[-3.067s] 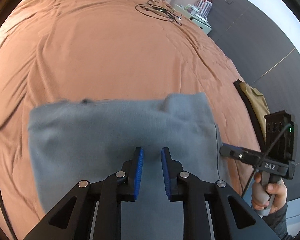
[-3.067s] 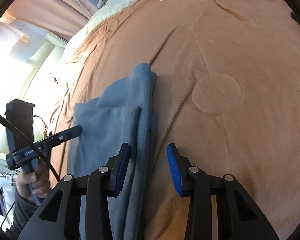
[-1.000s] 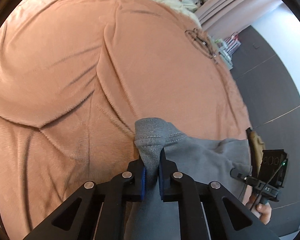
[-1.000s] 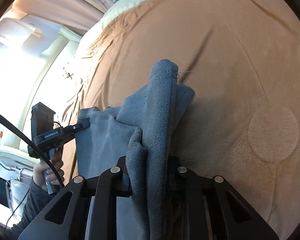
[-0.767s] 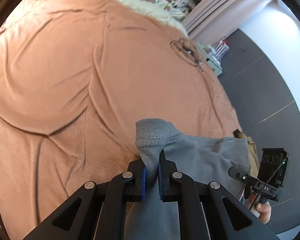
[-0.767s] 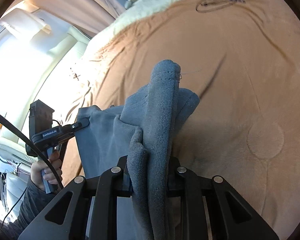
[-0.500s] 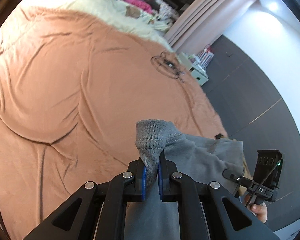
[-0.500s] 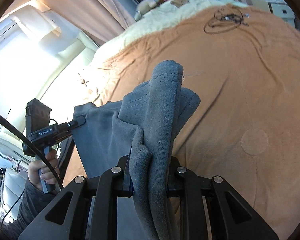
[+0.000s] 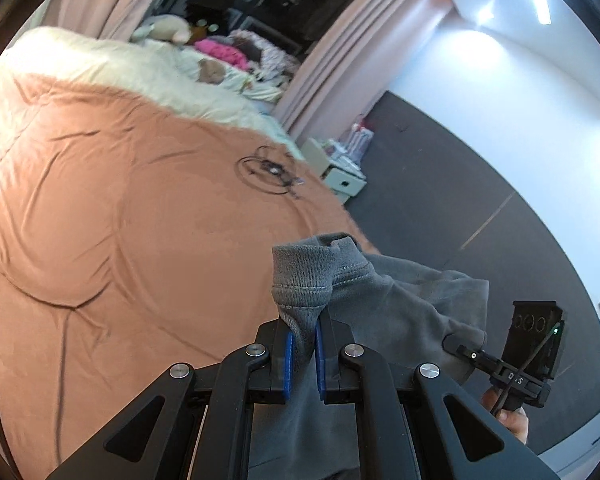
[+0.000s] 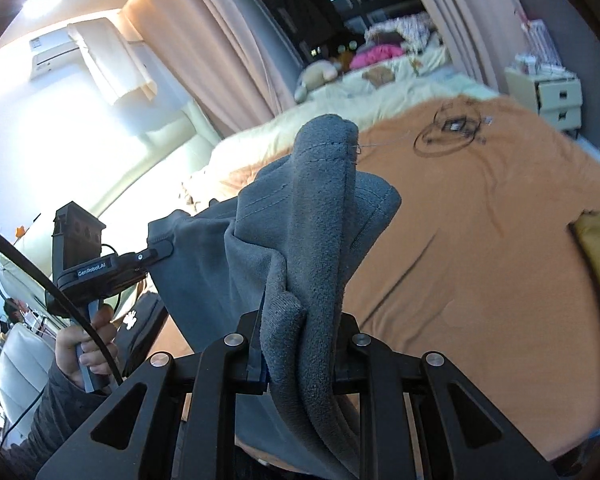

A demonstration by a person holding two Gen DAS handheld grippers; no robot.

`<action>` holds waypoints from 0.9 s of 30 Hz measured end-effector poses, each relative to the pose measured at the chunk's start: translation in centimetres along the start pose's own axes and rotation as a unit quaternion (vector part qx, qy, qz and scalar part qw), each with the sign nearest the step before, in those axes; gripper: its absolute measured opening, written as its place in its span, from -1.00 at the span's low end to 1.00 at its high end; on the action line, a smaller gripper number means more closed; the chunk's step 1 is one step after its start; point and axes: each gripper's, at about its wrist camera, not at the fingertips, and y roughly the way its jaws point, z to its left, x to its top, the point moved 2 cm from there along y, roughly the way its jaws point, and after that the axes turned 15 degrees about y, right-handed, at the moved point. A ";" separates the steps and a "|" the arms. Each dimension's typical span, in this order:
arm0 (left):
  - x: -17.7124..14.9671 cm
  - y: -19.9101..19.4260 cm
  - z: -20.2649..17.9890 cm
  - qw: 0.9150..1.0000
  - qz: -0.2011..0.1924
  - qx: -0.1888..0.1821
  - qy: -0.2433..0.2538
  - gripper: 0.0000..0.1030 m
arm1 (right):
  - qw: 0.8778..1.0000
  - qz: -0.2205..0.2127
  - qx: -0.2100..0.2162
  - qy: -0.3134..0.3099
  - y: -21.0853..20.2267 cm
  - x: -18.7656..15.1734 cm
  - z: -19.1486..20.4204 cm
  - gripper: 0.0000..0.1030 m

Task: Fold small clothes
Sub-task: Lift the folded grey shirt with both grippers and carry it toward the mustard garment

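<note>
L gripper body reads "GenRobot.AI"; R gripper label blurred, maybe "DAS".

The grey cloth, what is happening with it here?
A person holds tongs in each hand and is folding the grey cloth over the bed. The left tongs are shut on one hemmed corner, and the right tongs are shut on a bunched edge. The cloth hangs between them, lifted off the orange cover; no fold is laid down yet.
</note>
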 end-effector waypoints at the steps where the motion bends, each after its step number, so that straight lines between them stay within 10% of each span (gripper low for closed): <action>1: 0.2 -0.2 -1.1 1.000 -0.003 -0.004 0.006 -0.83 | 1.000 -0.008 -0.001 0.000 -1.3 0.0 -0.1 -0.69; 27: 6.1 13.6 -28.2 0.976 0.021 -0.192 0.102 -0.84 | 0.980 -0.151 -0.130 -0.012 -26.5 -0.5 -6.9 -0.69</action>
